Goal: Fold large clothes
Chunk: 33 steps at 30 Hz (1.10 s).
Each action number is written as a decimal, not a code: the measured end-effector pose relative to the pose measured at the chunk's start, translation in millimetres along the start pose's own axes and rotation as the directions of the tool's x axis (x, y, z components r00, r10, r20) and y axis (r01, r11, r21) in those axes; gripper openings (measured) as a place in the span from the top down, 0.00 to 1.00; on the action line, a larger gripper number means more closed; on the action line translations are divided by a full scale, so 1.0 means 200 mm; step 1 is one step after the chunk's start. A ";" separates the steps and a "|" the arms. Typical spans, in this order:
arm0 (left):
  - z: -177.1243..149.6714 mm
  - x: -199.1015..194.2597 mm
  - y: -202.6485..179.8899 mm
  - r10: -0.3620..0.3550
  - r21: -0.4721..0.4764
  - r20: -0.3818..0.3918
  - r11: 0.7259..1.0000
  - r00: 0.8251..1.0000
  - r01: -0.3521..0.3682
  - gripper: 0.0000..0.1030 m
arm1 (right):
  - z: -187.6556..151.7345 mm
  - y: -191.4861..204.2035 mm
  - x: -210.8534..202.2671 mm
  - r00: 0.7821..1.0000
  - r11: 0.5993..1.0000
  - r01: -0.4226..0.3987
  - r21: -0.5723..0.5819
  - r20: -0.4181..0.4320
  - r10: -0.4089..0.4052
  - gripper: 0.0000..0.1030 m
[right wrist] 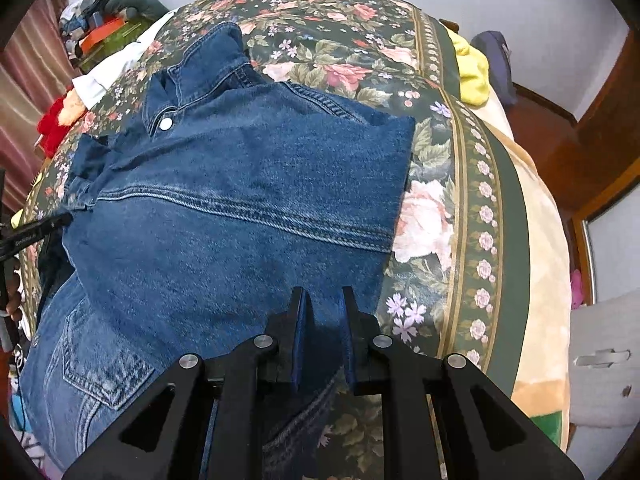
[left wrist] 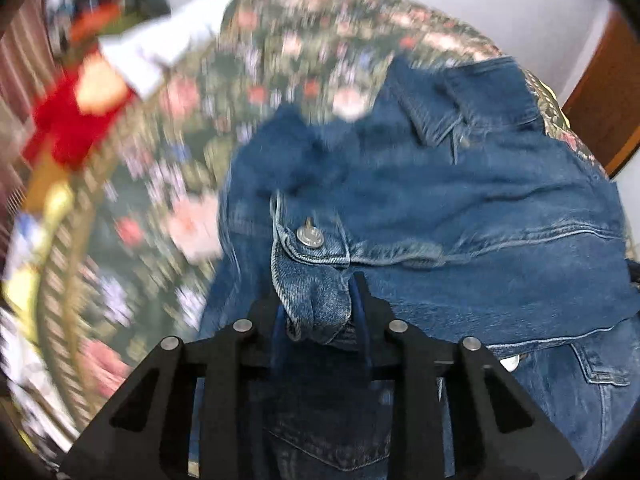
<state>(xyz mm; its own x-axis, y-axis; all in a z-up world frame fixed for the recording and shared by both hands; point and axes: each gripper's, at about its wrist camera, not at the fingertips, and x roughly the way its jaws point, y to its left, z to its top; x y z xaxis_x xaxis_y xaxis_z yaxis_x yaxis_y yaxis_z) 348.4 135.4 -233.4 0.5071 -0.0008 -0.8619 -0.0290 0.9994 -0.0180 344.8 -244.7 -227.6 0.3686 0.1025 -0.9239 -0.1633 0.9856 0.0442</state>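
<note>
A blue denim jacket [right wrist: 240, 184] lies on a floral bedspread [right wrist: 352, 40], its collar [right wrist: 200, 68] toward the far left. In the left wrist view my left gripper [left wrist: 320, 300] is shut on a buttoned cuff or corner of the jacket [left wrist: 316, 276], lifted off the bed; the rest of the jacket [left wrist: 480, 208] spreads to the right. The left view is motion-blurred. My right gripper [right wrist: 324, 304] is over the jacket's near edge, fingers close together with denim between them, apparently gripping the hem.
Red and white clothes [right wrist: 60, 116] and clutter [right wrist: 100, 20] lie at the bed's far left. A yellow cloth [right wrist: 472, 68] sits at the far right edge. A peach blanket [right wrist: 540, 260] covers the right side. Wooden furniture [right wrist: 600, 120] stands beyond.
</note>
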 end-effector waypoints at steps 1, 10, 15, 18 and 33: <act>0.02 -0.03 -0.01 0.013 0.007 0.022 1.000 1.000 -0.013 0.72 | -0.01 -0.01 0.00 1.000 1.000 -0.004 0.004 -0.003 0.005 0.88; 0.10 -0.25 0.05 0.009 0.042 0.144 0.999 0.989 -0.016 0.72 | -0.07 0.03 -0.04 0.996 0.994 0.090 -0.058 0.010 -0.089 0.88; 0.00 -0.01 0.06 0.027 0.058 0.024 0.998 0.999 -0.028 0.70 | -0.07 0.01 -0.04 0.995 0.993 0.103 -0.052 0.001 -0.103 0.88; -0.08 0.15 0.06 0.027 0.054 -0.058 0.998 0.998 -0.024 0.66 | -0.07 0.00 -0.02 0.995 0.995 0.095 -0.034 -0.019 -0.096 0.80; -0.05 -0.12 0.26 0.058 0.095 0.009 0.994 0.998 -0.058 0.24 | -0.03 -0.15 -0.18 0.998 0.995 -0.004 0.101 0.067 -0.003 0.12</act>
<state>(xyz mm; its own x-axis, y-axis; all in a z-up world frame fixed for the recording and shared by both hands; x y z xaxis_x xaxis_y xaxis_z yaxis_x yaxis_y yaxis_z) 325.9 187.6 -218.0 0.5124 0.0570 -0.8569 0.0232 0.9965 0.0802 331.1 -278.5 -198.4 0.4294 0.1082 -0.8966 -0.0717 0.9937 0.0856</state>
